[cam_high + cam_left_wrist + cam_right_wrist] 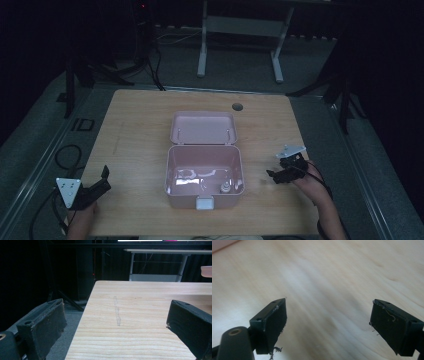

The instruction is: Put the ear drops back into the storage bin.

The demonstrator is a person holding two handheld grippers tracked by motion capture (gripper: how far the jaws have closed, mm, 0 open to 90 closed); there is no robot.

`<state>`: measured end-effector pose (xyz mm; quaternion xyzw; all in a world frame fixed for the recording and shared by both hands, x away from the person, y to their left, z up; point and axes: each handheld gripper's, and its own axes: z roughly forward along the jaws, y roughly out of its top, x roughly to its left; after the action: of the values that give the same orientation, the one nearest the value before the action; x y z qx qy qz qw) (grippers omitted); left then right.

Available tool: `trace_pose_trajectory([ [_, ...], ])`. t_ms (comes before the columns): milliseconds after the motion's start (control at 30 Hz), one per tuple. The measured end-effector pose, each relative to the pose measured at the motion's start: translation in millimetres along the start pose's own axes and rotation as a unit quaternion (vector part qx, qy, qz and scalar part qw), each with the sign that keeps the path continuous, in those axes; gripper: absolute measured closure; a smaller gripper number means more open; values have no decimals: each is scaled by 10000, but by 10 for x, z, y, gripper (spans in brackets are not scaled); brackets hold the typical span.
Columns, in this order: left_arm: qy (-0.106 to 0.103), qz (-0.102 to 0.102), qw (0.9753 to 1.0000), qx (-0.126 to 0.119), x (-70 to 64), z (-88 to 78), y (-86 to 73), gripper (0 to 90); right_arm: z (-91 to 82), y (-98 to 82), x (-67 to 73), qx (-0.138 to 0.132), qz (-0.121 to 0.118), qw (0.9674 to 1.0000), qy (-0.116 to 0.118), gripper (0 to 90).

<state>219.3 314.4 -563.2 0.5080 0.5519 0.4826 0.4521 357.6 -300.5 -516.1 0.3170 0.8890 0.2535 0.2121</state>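
Wood table (140, 120), pink box (204, 172) lid-up, dark room, both tools (106, 178) (274, 176) released.

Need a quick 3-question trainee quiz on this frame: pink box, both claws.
1. True or false: the pink box has its lid shut.
2. Which claw is nearer the box: A) left claw B) right claw?
3. Fill in: a small pale object sits ___ the box.

Key: 1 false, the lid stands open at the far side. 2 B, though both are apart from it, jaws wide and empty. 3 inside, near the front right corner.
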Motion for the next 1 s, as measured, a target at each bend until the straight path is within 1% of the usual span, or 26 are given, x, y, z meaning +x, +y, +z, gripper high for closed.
trace_pose_trajectory([
  [33, 0, 0, 10000, 0, 0, 0, 0, 23, 0, 0, 0, 0, 0, 10000, 0, 136],
  [67, -10, 0, 10000, 1, -1, 0, 0, 23, -2, -38, -12, -98, 89, 9999, -87, 136],
  [100, -4, 5, 10000, -2, -3, 0, 0, 24, -10, -101, -20, -267, 229, 9990, -282, 134],
  [133, -2, 7, 10000, -2, -4, 0, 0, 24, -13, -136, -25, -365, 309, 9980, -410, 134],
  [200, -8, 9, 10000, -1, -5, -1, 0, 24, -13, -190, -29, -495, 471, 9962, -545, 134],
  [233, -7, 12, 10000, -4, -7, -1, -1, 24, -10, -224, -28, -568, 540, 9947, -659, 134],
  [267, -9, 15, 10000, 3, -6, -1, 0, 23, 1, -267, -25, -652, 649, 9926, -789, 133],
  [300, -12, 13, 10000, -2, -7, -2, 0, 23, 7, -285, -19, -688, 717, 9915, -841, 134],
  [367, -11, 14, 10000, -1, -7, -2, 0, 24, 18, -319, 1, -795, 803, 9881, -1042, 133],
  [433, -14, 17, 10000, 0, -8, -2, 0, 24, 16, -344, 5, -985, 1018, 9832, -1154, 133],
  [533, -14, 13, 10000, 0, -8, -3, 0, 24, 7, -377, 8, -1299, 1284, 9737, -1365, 133],
  [600, -17, 16, 10000, -1, -8, -4, 0, 24, 9, -401, 2, -1409, 1456, 9680, -1483, 133],
  [633, -20, 12, 10000, -2, -8, -4, 0, 24, 11, -413, -2, -1441, 1535, 9660, -1501, 133],
  [700, -18, 17, 10000, -3, -8, -4, 0, 24, 22, -445, -8, -1487, 1658, 9639, -1457, 133],
  [800, -21, 16, 10000, -7, -8, -4, 0, 24, 51, -497, -5, -1502, 1781, 9628, -1370, 133],
  [833, -29, 18, 10000, 4, -8, -3, 0, 23, 55, -503, -5, -1485, 1796, 9627, -1376, 133],
  [867, -32, 22, 10000, 1, -9, -3, 1, 24, 51, -511, -4, -1541, 1800, 9612, -1415, 133],
  [900, -31, 24, 10000, -5, -9, -4, 1, 24, 44, -517, -6, -1598, 1836, 9597, -1403, 133],
  [933, -30, 25, 10000, -2, -9, -3, 1, 24, 34, -526, -8, -1666, 1901, 9572, -1409, 133],
  [967, -36, 23, 10000, 0, -9, -2, 1, 24, 23, -537, -12, -1738, 1961, 9540, -1458, 133],
  [1000, -36, 23, 10000, -7, -8, -3, 1, 24, 11, -555, -20, -1833, 2086, 9494, -1467, 133],
])
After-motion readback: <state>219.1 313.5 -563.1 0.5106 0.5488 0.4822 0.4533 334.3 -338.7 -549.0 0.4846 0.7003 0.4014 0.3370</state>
